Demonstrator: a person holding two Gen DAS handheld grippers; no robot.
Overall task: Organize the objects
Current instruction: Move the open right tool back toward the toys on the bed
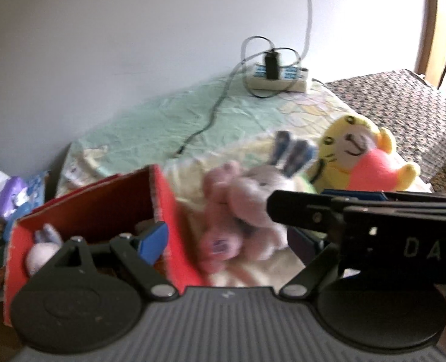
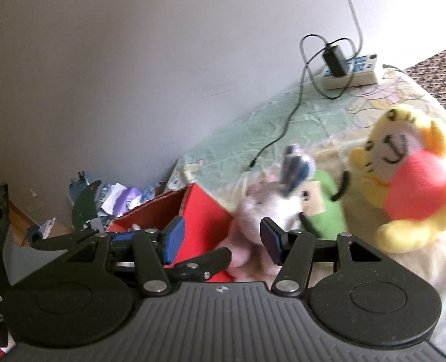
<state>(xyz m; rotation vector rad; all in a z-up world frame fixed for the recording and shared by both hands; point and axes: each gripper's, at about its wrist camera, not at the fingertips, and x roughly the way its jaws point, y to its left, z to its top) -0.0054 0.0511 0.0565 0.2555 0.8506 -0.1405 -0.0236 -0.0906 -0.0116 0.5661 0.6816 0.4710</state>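
Note:
A red cardboard box (image 1: 168,220) stands open at the bed's near left edge, with a small pale bunny toy (image 1: 43,249) inside; it also shows in the right wrist view (image 2: 198,211). A pink-grey plush rabbit with blue ears (image 1: 247,205) lies on the bed right of the box, also in the right wrist view (image 2: 265,208). A yellow tiger plush in red (image 1: 364,157) sits further right (image 2: 409,187). A green plush (image 2: 325,208) lies between them. My left gripper (image 1: 226,241) is open just before the rabbit. My right gripper (image 2: 219,238) is open, near the rabbit.
A white power strip (image 1: 280,78) with a black charger and cables lies at the bed's far end by the wall. A patterned dark cover (image 1: 403,105) lies to the right. Paper and clutter (image 1: 8,199) are piled on the floor left of the bed.

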